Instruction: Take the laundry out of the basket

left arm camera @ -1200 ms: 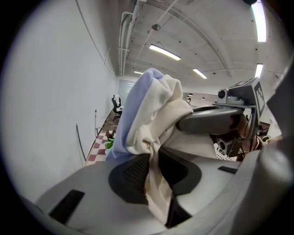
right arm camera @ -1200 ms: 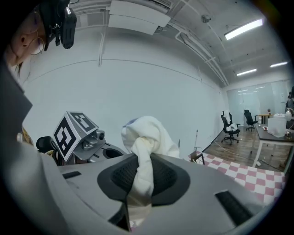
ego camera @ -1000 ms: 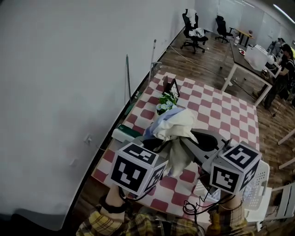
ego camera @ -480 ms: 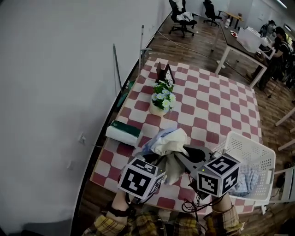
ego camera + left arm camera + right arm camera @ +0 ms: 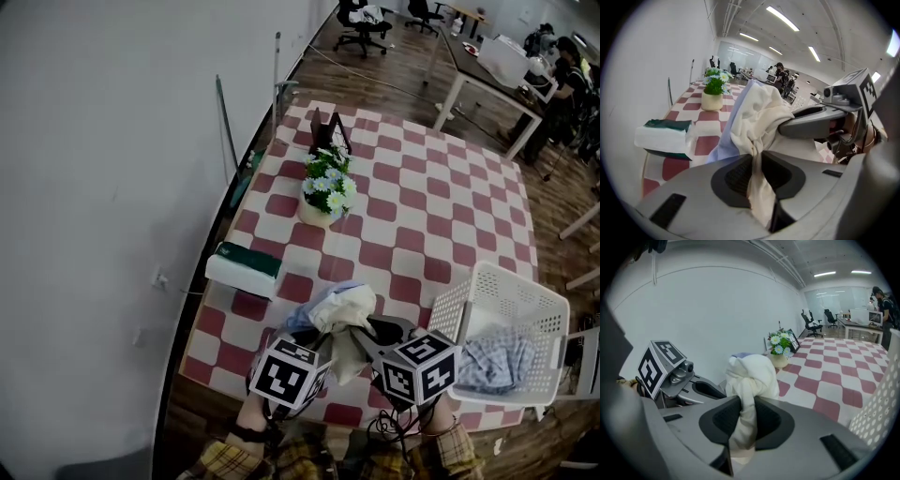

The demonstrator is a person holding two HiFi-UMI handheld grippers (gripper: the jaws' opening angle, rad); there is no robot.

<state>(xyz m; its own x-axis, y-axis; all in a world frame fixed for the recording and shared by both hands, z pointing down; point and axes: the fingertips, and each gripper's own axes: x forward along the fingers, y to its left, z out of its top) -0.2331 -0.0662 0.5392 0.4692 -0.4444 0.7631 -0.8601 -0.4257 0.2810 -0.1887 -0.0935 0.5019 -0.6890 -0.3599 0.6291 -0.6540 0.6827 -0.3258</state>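
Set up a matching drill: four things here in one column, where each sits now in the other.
1 cream garment
2 blue checked cloth
3 flower pot
4 green-topped box

A inside the white basket
B at the table edge by the wall
C clamped in the left hand-held gripper and the right hand-held gripper
D upright mid-table, beyond the box

Pairs: 1-C, 2-A, 3-D, 4-B

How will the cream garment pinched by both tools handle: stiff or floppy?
Likely floppy: the cream garment bunches and droops between the left tool and right tool. Probably light; thin pinches hold it. It may slump on the checkered table once released.
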